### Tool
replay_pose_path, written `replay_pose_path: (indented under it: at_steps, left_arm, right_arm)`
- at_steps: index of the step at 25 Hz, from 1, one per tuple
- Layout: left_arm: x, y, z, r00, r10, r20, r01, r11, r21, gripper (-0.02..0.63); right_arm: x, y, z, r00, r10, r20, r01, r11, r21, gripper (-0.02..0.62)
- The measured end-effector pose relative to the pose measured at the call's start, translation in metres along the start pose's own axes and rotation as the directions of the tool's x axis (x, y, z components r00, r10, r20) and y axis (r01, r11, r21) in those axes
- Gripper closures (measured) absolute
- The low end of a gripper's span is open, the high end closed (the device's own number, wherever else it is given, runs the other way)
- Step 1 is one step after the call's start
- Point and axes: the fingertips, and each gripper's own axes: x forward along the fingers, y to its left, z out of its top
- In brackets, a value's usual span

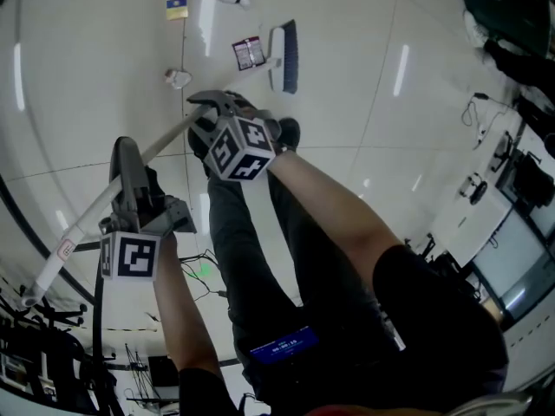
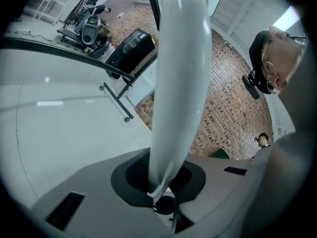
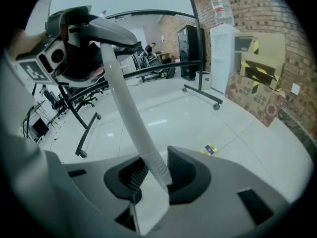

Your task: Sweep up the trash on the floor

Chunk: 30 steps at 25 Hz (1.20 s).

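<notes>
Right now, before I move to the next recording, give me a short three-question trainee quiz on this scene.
1. True or false: the left gripper and the right gripper both have their jaws shut on the broom handle.
2. In the head view, on which side of the broom head does the dark red packet lie? A) left B) right C) below
3. Fill in: along the handle, the ___ gripper grips nearer the broom head.
Key: 1 true; 2 A; 3 right.
</notes>
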Motion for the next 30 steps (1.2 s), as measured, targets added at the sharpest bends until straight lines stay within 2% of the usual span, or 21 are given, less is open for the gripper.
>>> replay_pose_path:
  at_steps: [9, 13, 17, 20, 25, 30]
  left_arm:
    - [-0.035, -0.003, 0.045, 0.998, 0.060, 0.019, -0.060, 0.998, 0.023, 0.590]
    - [-0.041, -0.009, 0.066, 0.998, 0.062, 0.025, -0.063, 0.996, 0.067, 0.589]
    - [-0.045, -0.011, 0.072, 0.996, 0.082, 0.022, -0.083, 0.993, 0.081, 0.589]
    - [-0.051, -0.018, 0.076, 0.998, 0.058, 0.019, -0.060, 0.995, 0.080, 0.588]
    - [-0.055, -0.040, 0.089, 0.999, 0.049, -0.003, -0.048, 0.988, 0.144, 0.584]
    - [-0.058, -0.055, 0.088, 0.998, 0.068, 0.014, -0.070, 0.986, 0.154, 0.583]
  right_arm:
    - [0.002, 0.037, 0.048, 0.996, 0.065, 0.058, -0.064, 0.998, -0.010, 0.465]
    - [0.006, 0.046, 0.068, 0.993, 0.065, 0.100, -0.066, 0.998, 0.003, 0.465]
    - [0.004, 0.047, 0.078, 0.988, 0.063, 0.143, -0.070, 0.996, 0.049, 0.460]
    - [-0.003, 0.047, 0.089, 0.984, 0.044, 0.172, -0.055, 0.997, 0.061, 0.460]
    - [-0.015, 0.051, 0.103, 0.979, 0.033, 0.202, -0.048, 0.997, 0.068, 0.460]
    - [-0.026, 0.050, 0.104, 0.977, 0.049, 0.207, -0.055, 0.998, 0.025, 0.460]
